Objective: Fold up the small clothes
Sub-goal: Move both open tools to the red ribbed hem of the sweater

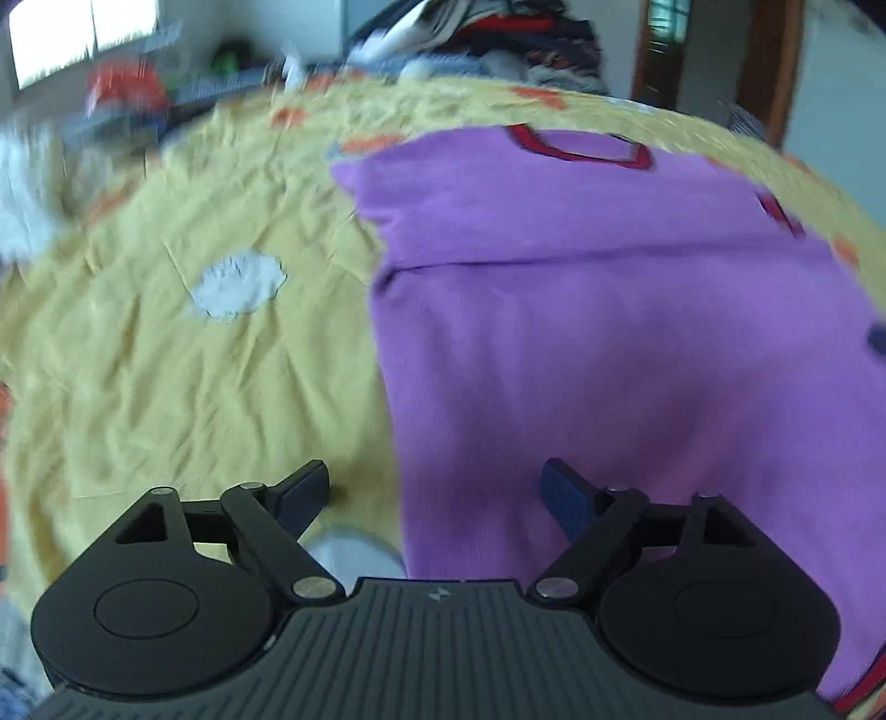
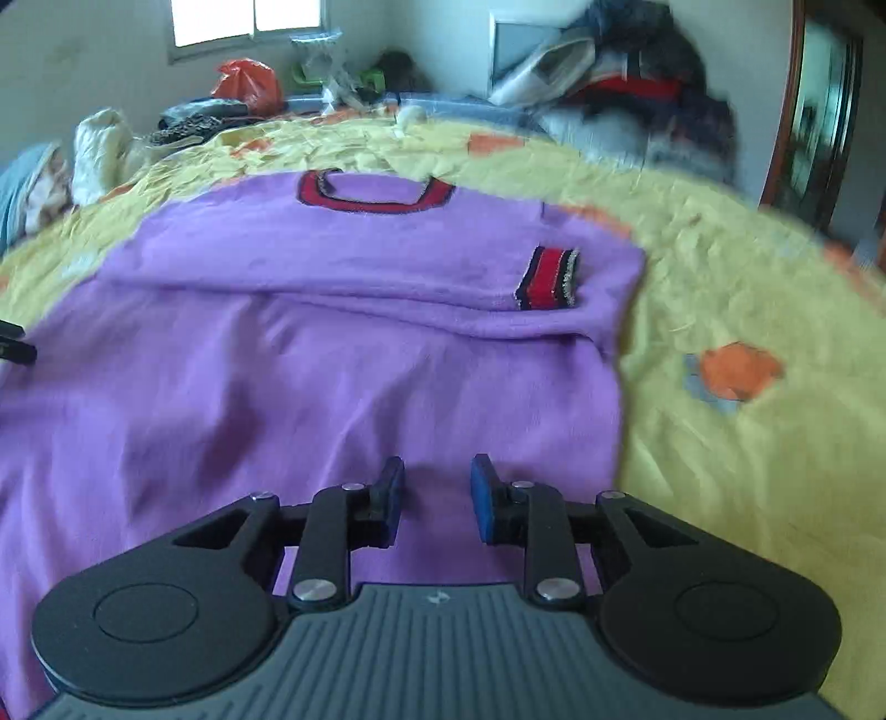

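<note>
One purple sweater [image 2: 332, 343] lies flat on the yellow bedspread [image 2: 747, 454], its long axis running from the near hem to the red collar [image 2: 376, 196] at the far end; one red-striped cuff [image 2: 548, 279] lies folded across its chest. Two grippers hover above the near hem. The left gripper [image 1: 437, 490] is spread wide over the sweater's left edge, holding nothing. The right gripper [image 2: 437, 498] stands narrowly parted above the fabric, with nothing pinched.

a bright, cluttered bedroom
past your jaws: pale wall [image 2: 99, 61], lit window [image 2: 243, 16]; wooden door frame [image 2: 775, 155] to their right.
</note>
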The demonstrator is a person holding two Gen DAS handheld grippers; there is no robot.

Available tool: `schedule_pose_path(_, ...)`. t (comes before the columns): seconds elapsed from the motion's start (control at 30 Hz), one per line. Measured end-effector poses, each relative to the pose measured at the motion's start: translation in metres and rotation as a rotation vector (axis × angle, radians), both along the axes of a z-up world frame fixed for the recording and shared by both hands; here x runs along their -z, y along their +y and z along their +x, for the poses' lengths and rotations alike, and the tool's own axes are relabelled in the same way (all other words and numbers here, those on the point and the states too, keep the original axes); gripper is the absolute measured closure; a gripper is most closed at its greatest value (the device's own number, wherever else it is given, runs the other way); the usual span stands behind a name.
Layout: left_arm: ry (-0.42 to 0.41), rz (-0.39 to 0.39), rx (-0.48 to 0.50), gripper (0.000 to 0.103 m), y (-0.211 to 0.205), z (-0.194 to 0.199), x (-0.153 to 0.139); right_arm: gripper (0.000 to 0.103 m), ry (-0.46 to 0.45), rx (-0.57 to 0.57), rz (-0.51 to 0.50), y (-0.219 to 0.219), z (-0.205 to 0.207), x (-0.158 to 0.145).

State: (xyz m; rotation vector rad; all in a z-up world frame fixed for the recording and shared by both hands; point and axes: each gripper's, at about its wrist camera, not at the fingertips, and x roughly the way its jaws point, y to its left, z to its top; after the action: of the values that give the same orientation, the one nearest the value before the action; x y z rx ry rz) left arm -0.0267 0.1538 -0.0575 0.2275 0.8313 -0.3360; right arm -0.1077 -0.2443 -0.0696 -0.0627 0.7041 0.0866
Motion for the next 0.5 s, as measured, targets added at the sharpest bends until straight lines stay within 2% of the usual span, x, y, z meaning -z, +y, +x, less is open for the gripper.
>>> schedule_pose_path(0.07,0.052,-0.049,-0.045,0.019,0.011,-0.014,0.0,0.078,0.003,0.007,-0.04,0.006,-0.026,0.001)
schedule_pose_path(0.2,0.054,-0.068,-0.074,0.013,0.031,-0.047,0.001,0.078,0.009,0.009,-0.11,0.012,-0.075,0.002)
schedule_pose_path(0.27,0.073,-0.092,-0.07,0.013,0.04,-0.058,0.0,0.077,0.023,0.027,-0.09,0.005,-0.096,0.003)
schedule_pose_path(0.37,0.144,-0.228,-0.088,0.014,0.063,-0.067,0.005,0.074,0.058,0.047,-0.077,-0.006,-0.121,-0.001)
schedule_pose_path(0.43,0.154,-0.242,-0.085,0.014,0.068,-0.076,0.011,0.072,0.082,0.069,-0.034,-0.014,-0.137,-0.003)
schedule_pose_path(0.5,0.163,-0.273,-0.042,0.016,0.068,-0.087,0.02,0.072,0.099,0.093,0.029,-0.025,-0.148,-0.003)
